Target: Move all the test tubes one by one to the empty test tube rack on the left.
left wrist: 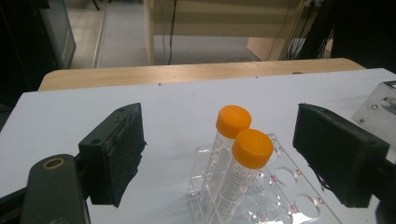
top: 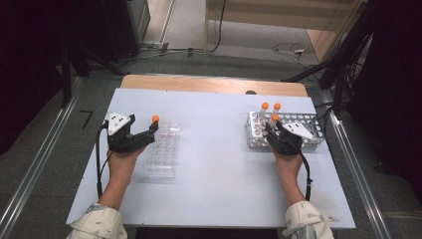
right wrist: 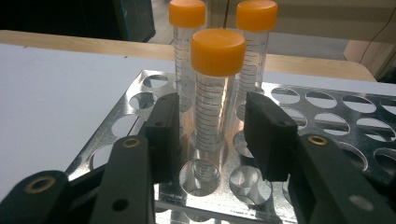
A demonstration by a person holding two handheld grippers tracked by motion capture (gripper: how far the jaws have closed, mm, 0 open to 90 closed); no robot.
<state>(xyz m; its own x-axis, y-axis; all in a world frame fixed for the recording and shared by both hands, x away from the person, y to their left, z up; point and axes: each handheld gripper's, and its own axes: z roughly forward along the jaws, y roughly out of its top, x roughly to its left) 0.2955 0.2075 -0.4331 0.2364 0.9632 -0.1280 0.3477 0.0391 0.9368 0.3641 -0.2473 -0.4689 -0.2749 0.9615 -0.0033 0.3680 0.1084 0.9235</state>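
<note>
Three clear tubes with orange caps stand in a metal rack [top: 311, 119] at the right of the white table [top: 214, 174]. My right gripper [right wrist: 212, 135] has its jaws on either side of the nearest tube [right wrist: 215, 93], a narrow gap showing at each pad. The other two tubes [right wrist: 187, 28] [right wrist: 256, 32] stand just behind it. At the left, my left gripper [left wrist: 224, 149] is open at the near end of a clear plastic rack [left wrist: 289, 186]. Two orange-capped tubes [left wrist: 232, 122] [left wrist: 251, 149] stand in that rack between the wide jaws, untouched.
Most holes of the metal rack [right wrist: 327, 107] are vacant, as are the clear rack's [top: 164, 154] nearer rows. A wooden strip [top: 214, 84] edges the table's far side; beyond lie floor cables and dark stands. Metal rails run along both sides.
</note>
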